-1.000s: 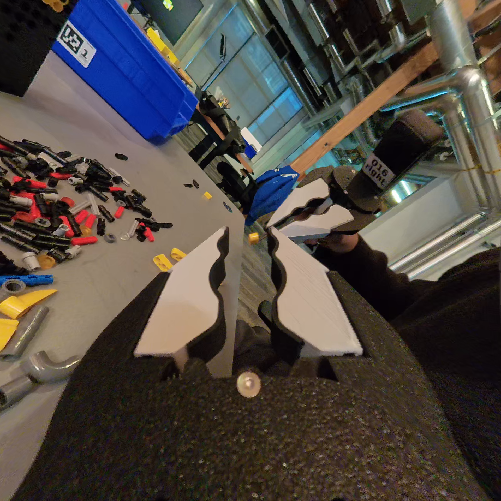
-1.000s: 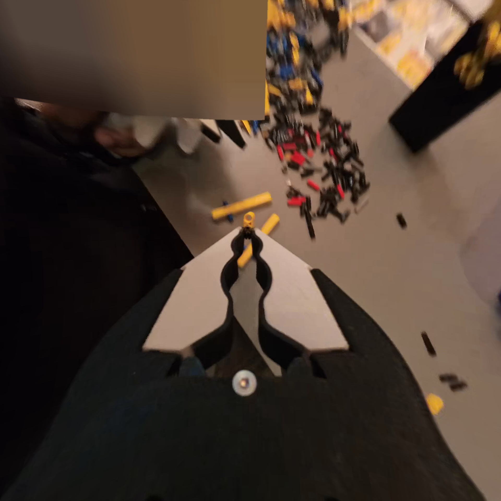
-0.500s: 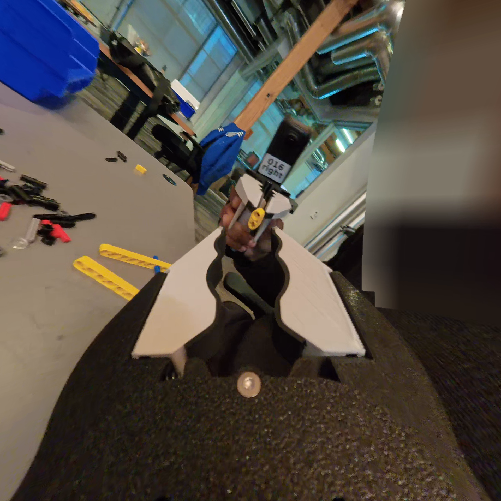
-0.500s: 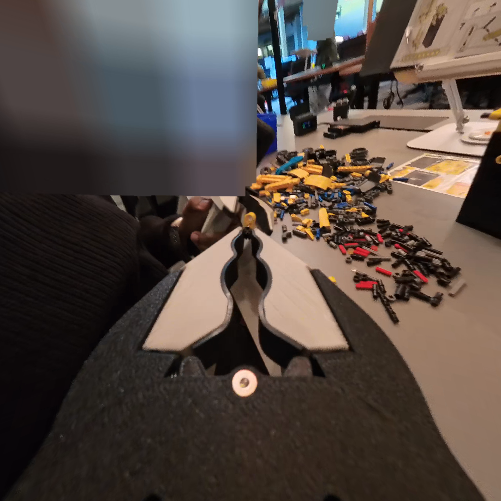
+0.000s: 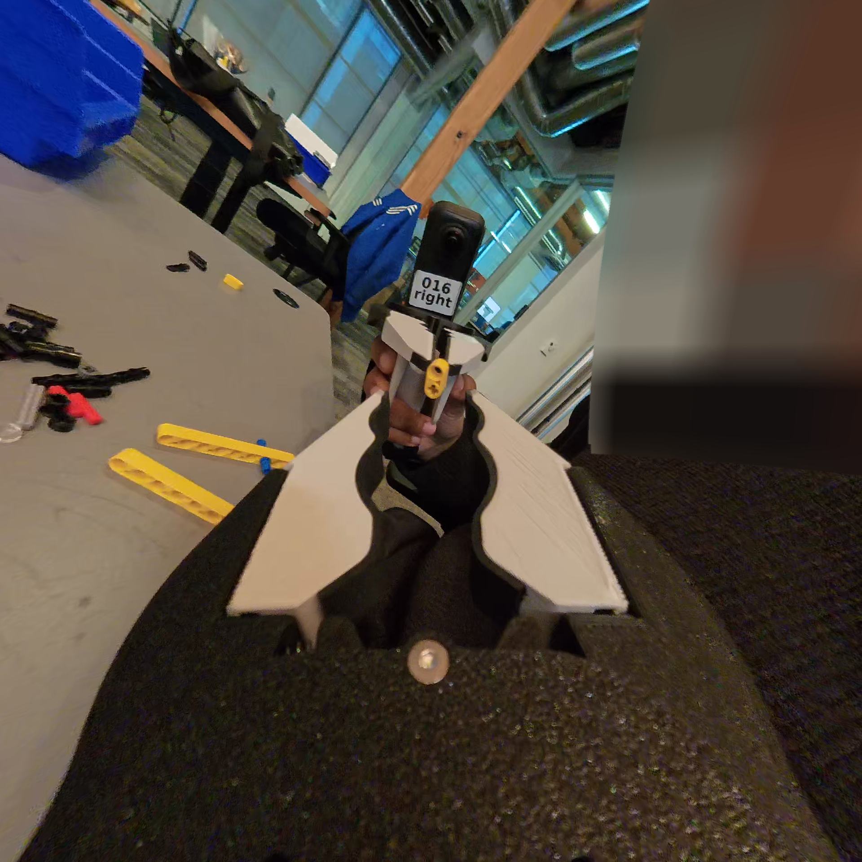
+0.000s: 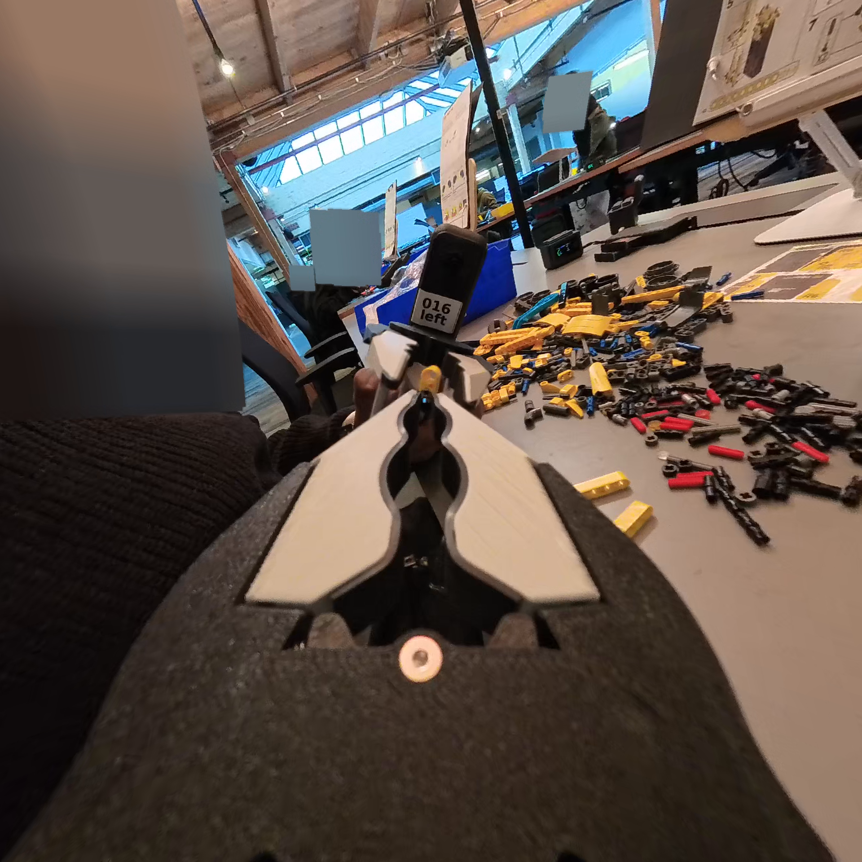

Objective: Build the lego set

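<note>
My right gripper (image 6: 424,400) is shut on a small yellow two-hole connector (image 6: 430,376), which sticks out past its tips. It holds the piece in the air beside the grey table (image 6: 699,629). My left gripper (image 5: 425,397) is open and empty, and its jaws stand wide apart. The two grippers face each other tip to tip. In the left wrist view the connector (image 5: 437,376) sits just beyond my left gripper's tips, apart from them. In the right wrist view the left gripper's fingers (image 6: 391,361) flank the connector from behind. A hand (image 5: 420,420) grips the right tool.
Two long yellow beams (image 5: 219,447) lie near the table's edge. A heap of yellow, black and blue parts (image 6: 606,336) and black and red pins (image 6: 769,434) cover the table. A blue bin (image 5: 60,84) stands at the far left. My dark sleeve (image 6: 116,513) fills the left. Less than 4 cm separates the two grippers' tips.
Both grippers have lifted from the table and turned to face each other. The right one kept the yellow connector throughout. The left jaws opened wider.
</note>
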The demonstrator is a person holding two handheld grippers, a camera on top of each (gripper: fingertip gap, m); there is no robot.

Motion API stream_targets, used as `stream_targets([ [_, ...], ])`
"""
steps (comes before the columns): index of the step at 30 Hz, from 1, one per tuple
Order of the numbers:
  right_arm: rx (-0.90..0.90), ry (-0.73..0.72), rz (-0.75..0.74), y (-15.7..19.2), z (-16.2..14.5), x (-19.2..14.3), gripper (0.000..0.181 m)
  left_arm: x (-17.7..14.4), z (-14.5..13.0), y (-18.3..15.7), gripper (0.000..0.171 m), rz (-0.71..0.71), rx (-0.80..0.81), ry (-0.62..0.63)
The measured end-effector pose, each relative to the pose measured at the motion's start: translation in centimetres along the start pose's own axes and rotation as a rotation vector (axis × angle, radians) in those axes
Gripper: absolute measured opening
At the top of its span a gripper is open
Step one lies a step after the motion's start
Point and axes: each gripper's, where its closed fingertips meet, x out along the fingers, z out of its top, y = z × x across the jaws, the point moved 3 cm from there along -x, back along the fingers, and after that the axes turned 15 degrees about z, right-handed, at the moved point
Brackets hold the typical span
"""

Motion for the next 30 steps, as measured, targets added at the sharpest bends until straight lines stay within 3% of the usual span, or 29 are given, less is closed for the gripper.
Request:
stream_targets([
  [9,0.004,0.019,0.001,-0.19,-0.33,0.49,0.004,-0.07,-0.08,-0.17,0.009,-0.006,0.004,0.005],
  [25,-0.072,0.018,-0.153,-0.80,-0.28,0.68,0.003,-0.12,0.54,0.36,0.006,0.124,0.102,-0.065],
  [30,-0.048,-0.012,-0.138,-0.95,-0.38,0.70,0.003,-0.16,0.55,0.40,0.006,0.122,0.093,-0.064],
])
